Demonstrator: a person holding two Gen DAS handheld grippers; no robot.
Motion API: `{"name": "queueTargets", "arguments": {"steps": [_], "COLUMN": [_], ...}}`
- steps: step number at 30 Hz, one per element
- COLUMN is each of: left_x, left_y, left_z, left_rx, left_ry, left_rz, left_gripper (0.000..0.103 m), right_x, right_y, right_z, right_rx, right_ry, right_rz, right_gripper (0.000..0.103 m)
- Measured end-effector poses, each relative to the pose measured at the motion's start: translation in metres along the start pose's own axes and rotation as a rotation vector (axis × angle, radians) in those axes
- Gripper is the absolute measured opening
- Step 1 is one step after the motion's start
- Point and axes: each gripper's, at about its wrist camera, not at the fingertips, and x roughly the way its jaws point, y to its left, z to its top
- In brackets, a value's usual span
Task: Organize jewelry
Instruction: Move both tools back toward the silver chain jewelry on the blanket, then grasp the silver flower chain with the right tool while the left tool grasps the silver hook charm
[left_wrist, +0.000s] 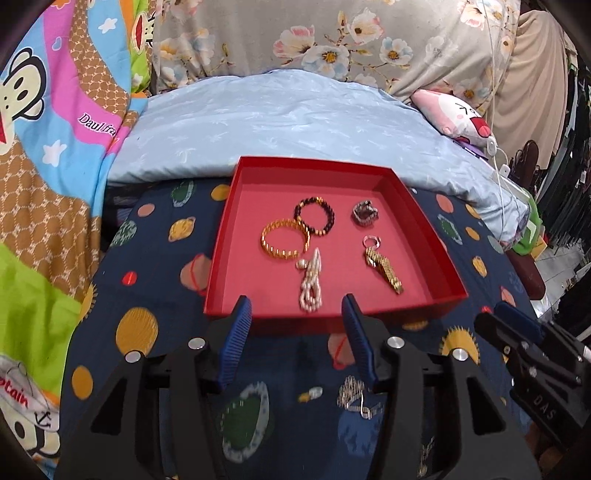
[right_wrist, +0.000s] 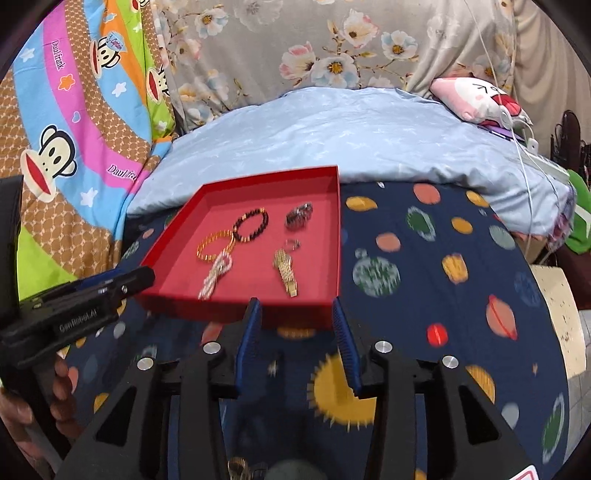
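A shallow red tray (left_wrist: 314, 163) (right_wrist: 319, 269) lies on the dark planet-print cloth. It holds a gold bangle (left_wrist: 284, 240), a dark bead bracelet (left_wrist: 314, 216), a silver-and-dark ring piece (left_wrist: 365, 213), a gold link band (left_wrist: 382, 267) with a small ring (left_wrist: 371, 242) above it, and a pearl strand (left_wrist: 310, 286). My left gripper (left_wrist: 295, 306) is open at the tray's near wall with nothing between its blue pads. My right gripper (right_wrist: 296, 308) is open and empty at the tray's near right corner. On the cloth under the left gripper lie a silver chain (left_wrist: 356, 400) and a small pale piece (left_wrist: 311, 394).
A pale blue pillow (left_wrist: 295, 118) lies right behind the tray, with floral fabric and a cartoon blanket (left_wrist: 55, 129) behind and to the left. A pink plush (right_wrist: 476, 96) and white cables sit at the back right. A hand (right_wrist: 22, 410) holds the left gripper (right_wrist: 146, 276).
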Motion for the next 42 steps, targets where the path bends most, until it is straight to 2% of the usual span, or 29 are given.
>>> {"name": "queueTargets", "arguments": {"steps": [9,17,26,35,36,38,39,42], "left_x": [-0.026,-0.037,-0.043,-0.046,-0.046,-0.047,-0.047,-0.046], "left_y": [-0.001,0.006,0.025,0.030,0.030,0.030,0.031,0.031], "left_z": [-0.049,-0.094,-0.125,-0.132,-0.133,-0.132,-0.132,-0.132], "left_rx": [-0.006,-0.027,-0.076,-0.082,-0.080,-0.081,-0.085,-0.088], "left_ry": [0.063,0.120,0.166,0.167,0.166,0.166,0.167,0.168], "left_rz": [0.015,0.036,0.039,0.042,0.043,0.043,0.040,0.043], "left_gripper": [0.051,0.052,0.052,0.052,0.052,0.053,0.053,0.053], "right_x": [-0.037,-0.049,-0.032,-0.016,-0.016,-0.016,-0.016,-0.017], "right_y": [0.011,0.022,0.032,0.039,0.039,0.041,0.043,0.044], "right_z": [-0.066,-0.109,-0.126,-0.122,-0.122,-0.123,-0.124,-0.126], "right_rx": [0.038,0.045,0.049,0.033,0.031,0.017,0.004,-0.018], "right_ry": [0.066,0.124,0.160,0.150,0.148,0.147,0.147,0.146], "right_rz": [0.038,0.053,0.059,0.031,0.028,0.018,0.005,-0.012], "right_gripper": [0.039,0.039,0.039,0.039,0.038,0.030,0.021,0.012]}}
